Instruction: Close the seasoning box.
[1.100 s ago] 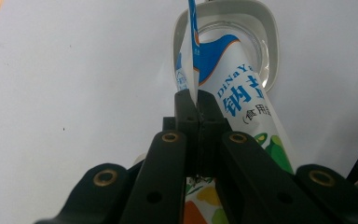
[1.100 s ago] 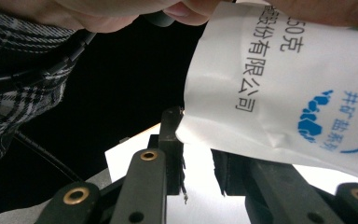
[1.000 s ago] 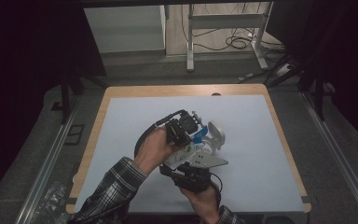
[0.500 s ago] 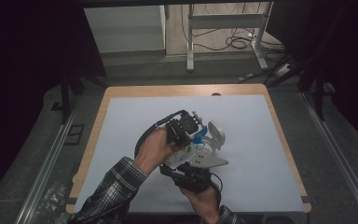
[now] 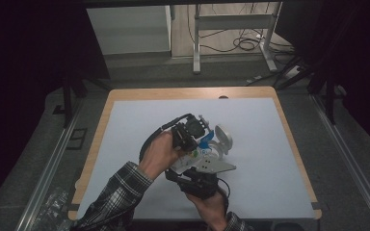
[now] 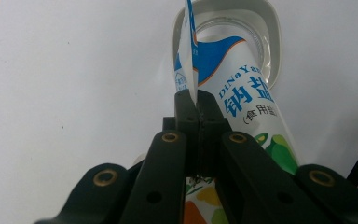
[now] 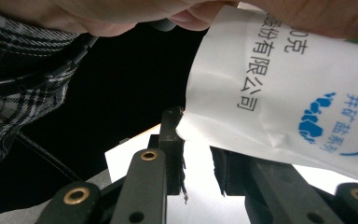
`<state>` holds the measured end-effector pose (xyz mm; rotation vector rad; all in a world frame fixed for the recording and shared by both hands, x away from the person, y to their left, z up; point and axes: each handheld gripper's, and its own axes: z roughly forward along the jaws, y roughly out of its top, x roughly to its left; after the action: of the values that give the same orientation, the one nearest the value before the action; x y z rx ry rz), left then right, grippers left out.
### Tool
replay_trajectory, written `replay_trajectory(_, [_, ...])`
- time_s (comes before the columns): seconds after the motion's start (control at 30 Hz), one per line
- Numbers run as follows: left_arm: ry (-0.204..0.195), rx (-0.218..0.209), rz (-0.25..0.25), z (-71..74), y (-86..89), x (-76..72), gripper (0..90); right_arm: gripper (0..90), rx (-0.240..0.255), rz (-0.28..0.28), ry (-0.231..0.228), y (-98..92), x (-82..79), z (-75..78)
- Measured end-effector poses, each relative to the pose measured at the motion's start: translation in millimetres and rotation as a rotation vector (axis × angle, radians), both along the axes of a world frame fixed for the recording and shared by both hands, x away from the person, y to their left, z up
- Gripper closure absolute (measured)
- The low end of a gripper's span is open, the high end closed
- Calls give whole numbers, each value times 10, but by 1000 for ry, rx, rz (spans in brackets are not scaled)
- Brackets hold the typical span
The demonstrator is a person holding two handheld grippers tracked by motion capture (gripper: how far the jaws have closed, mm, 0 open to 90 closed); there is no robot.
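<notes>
A white salt bag (image 6: 247, 93) with blue print lies tilted, its mouth toward a white container (image 6: 270, 28) on the table. My left gripper (image 6: 197, 100) is shut on the thin top edge of the bag. In the high view the left gripper (image 5: 198, 137) sits above the bag (image 5: 189, 159), with the container (image 5: 223, 137) just to its right. My right gripper (image 7: 198, 135) holds the other end of the bag (image 7: 279, 93); the bag's corner presses against one jaw and covers the other. From above, the right gripper (image 5: 195, 168) reaches in from below.
A white mat (image 5: 270, 125) covers the wooden table (image 5: 188, 93). Behind the table stands a metal frame (image 5: 231, 21) with cables (image 5: 243, 45) on the floor. Crumpled plastic (image 5: 53, 211) lies at the lower left, off the table.
</notes>
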<state>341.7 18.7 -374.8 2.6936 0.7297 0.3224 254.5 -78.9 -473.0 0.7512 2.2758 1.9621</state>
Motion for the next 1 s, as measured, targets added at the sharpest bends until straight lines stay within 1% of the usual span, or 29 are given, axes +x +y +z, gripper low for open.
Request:
replay_trajectory(0.37, [4,5,-1,11,-10,7,900,740,3,1,2,-1,-2,15])
replay_trajectory(0.5, [4,10,-2,18,-16,9,900,740,4,0,-5,-4,1,22])
replay_trajectory(1.0, [3,3,-1,14,-11,7,900,740,3,-1,-6,-7,-3,24])
